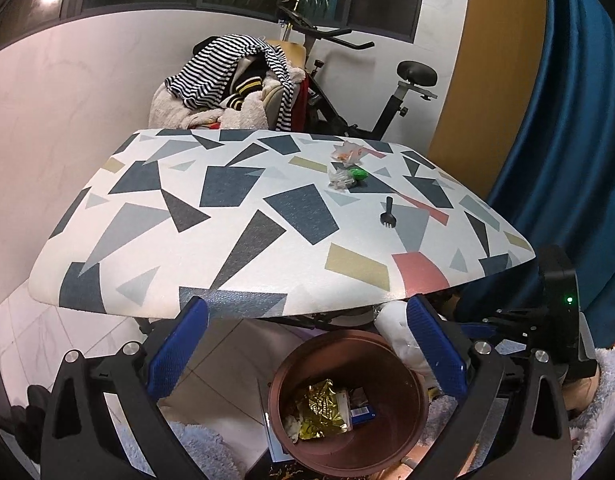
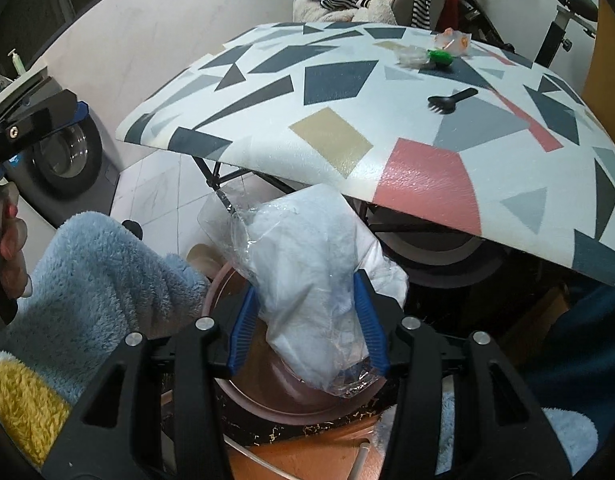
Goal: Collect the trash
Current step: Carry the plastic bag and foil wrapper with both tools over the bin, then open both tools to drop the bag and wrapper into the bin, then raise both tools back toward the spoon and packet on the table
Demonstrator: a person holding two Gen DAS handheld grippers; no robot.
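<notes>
A crumpled clear plastic bag with white paper inside (image 2: 315, 280) is clenched between the right gripper's (image 2: 309, 328) blue pads, angled down over the brown bin (image 1: 347, 404) below the table edge (image 1: 227, 300); the left gripper (image 1: 307, 352) hangs released above the same bin, jaws spread wide; a black fork (image 1: 388, 212) and wrappers (image 1: 343, 178) lie on the tabletop

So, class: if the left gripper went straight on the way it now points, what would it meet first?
Probably the near edge of the patterned table. The left gripper hangs open, holding nothing, above the brown bin; depth is unclear.
</notes>
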